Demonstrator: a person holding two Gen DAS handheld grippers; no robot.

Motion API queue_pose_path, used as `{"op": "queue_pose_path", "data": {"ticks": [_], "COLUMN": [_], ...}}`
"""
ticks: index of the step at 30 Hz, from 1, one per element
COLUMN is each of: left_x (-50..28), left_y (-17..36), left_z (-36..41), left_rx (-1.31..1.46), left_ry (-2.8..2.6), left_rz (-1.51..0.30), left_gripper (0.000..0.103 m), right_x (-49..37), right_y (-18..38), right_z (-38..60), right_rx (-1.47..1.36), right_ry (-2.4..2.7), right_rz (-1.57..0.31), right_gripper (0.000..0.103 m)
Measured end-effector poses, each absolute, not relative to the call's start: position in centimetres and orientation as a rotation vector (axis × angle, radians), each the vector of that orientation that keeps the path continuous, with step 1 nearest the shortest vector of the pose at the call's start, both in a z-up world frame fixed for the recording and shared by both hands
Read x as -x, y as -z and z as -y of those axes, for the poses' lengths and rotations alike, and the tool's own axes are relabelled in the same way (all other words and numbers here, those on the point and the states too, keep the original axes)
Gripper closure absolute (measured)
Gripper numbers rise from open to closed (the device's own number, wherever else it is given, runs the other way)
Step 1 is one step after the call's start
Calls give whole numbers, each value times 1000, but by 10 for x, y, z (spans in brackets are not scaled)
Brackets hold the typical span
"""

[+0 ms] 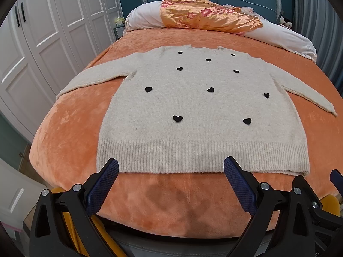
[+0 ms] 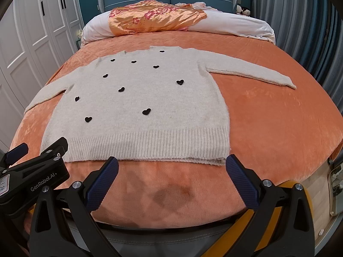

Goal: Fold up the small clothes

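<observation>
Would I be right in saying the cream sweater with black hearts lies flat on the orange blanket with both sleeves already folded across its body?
Not quite: the sweater does lie flat on the orange blanket, but both sleeves are spread outward, not folded, as both wrist views show.

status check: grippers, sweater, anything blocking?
Left gripper open, right gripper open, both empty at the hem. Sweater flat on bed, sleeves out, unfolded. Nothing on it.

Both grippers agape, side by side.
</observation>
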State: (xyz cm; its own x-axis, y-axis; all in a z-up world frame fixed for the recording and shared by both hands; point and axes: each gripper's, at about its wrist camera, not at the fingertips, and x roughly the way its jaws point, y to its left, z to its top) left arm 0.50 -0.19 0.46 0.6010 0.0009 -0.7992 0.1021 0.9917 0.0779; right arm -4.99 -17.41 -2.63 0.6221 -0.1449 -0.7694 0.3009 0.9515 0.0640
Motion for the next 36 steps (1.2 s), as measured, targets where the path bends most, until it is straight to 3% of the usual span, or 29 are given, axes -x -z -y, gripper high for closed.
{"op": "queue_pose_path", "data": {"ticks": [36], "left_x": [-4], "left_y": [-5], "left_z": [0], "left_rx": [-128], "left_ry": [55], "left_rz": [-922], "left_gripper": [8], "right_x": [51], "right_y": [26], "right_z": [176], "right_rx": [-197], "right_ry": [260], "right_rz": [-867], "right_gripper": [5]}}
